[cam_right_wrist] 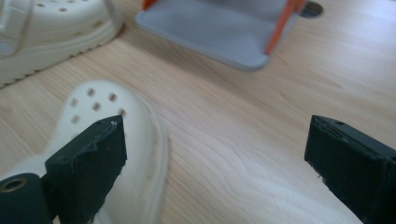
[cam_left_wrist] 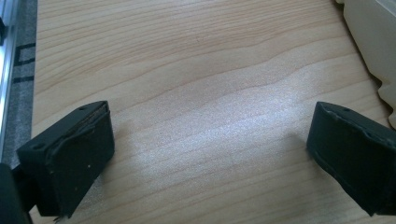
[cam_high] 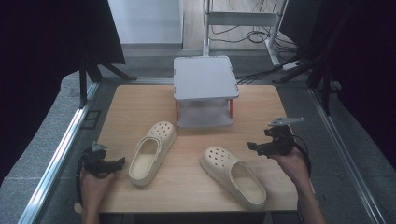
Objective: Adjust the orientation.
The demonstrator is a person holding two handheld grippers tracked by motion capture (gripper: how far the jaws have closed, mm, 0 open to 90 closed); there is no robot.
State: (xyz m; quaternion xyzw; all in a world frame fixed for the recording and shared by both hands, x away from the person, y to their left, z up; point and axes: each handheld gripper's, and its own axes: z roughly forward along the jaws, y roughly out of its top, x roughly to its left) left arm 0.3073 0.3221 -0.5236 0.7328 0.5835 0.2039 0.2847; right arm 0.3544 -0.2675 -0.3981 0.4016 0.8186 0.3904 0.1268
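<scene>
Nothing of the work was done, as far as I could judge: both clogs lay loose on the table [cam_high: 196,186] and the grey rack [cam_high: 205,77] at the far edge stood bare on both shelves. My left gripper [cam_high: 113,164] sat at the near left, jaws spread wide with only wood grain between them, just left of the left clog [cam_high: 152,151], which pointed its toe far and a little right. My right gripper [cam_high: 256,147] hovered at the right, jaws equally wide and holding nothing, aimed leftward toward the right clog [cam_high: 233,175], whose holed toe lay beside one jaw in the right gripper view. The two clogs lay apart, splayed. What I took to be left was everything: gripping each clog and setting it on the rack. The table was pale wood, smooth and otherwise uncluttered, framed by metal rails [cam_high: 56,158], grey floor around it, dark curtains at both sides, cables [cam_high: 252,35] trailing beyond.
</scene>
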